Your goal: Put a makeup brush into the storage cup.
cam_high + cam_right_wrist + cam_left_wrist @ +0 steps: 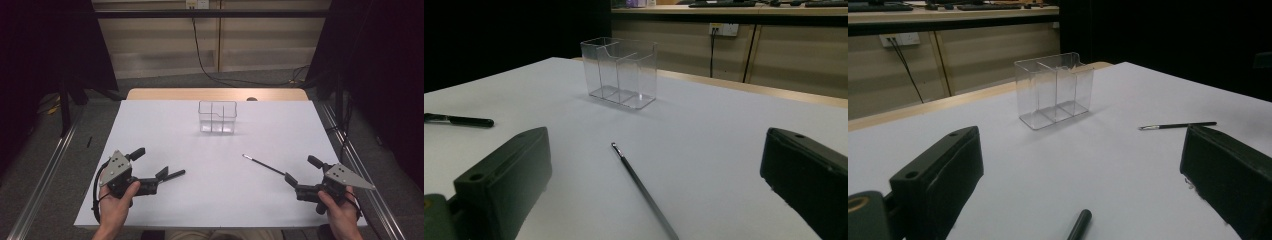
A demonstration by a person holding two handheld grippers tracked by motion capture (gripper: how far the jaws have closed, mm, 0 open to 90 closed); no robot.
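Note:
A clear three-compartment organizer [217, 117] [1055, 90] [620, 72] stands upright and empty at the far middle of the white table [150, 130]. A thin black brush with a metal tip [263, 165] [1178, 125] [644, 192] lies flat, running toward my right gripper [295, 185] [656, 150], which is open around the brush's near end without touching it. A thicker black pen [176, 174] [1079, 225] [459, 120] lies just ahead of my left gripper [157, 181] [1078, 150], whose jaws stand wide apart with the pen's end low between them.
A wooden strip [215, 94] runs along the table's far edge. Metal rails [47, 170] flank both sides of the table. Dark curtains [370, 45] hang left and right, and a cable [200, 55] trails down the back wall to the floor.

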